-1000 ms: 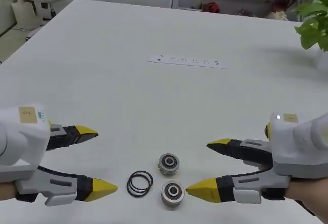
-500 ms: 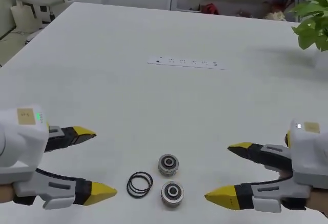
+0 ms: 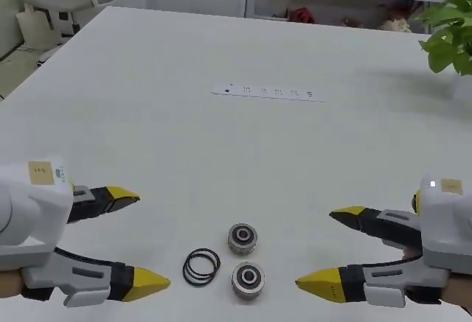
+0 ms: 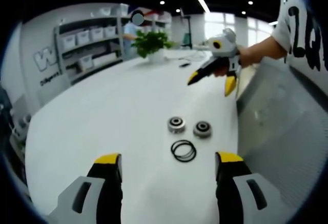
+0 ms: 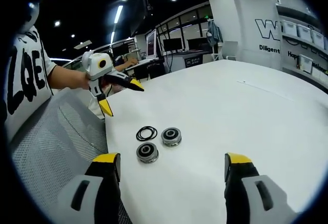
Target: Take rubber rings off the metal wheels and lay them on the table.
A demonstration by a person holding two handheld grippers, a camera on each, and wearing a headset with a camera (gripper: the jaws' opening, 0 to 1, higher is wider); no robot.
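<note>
Both grippers are released: the left gripper (image 3: 136, 237) and the right gripper (image 3: 324, 250) hold their yellow-tipped jaws wide apart and empty, one on each side of the work and clear of it. Between them, two metal wheels (image 3: 243, 237) lie flat on the white table (image 3: 221, 138), one just behind the other. A small stack of black rubber rings (image 3: 200, 265) lies just beside them on the left-gripper side. Whether a ring remains seated on either wheel cannot be determined. Hazards: an unbraced wheel will probably slide or tip when a pointed jaw pries at its rim. A stretched ring may snap off the tip and fly away. A closing left jaw may sweep the loose stack aside.
</note>
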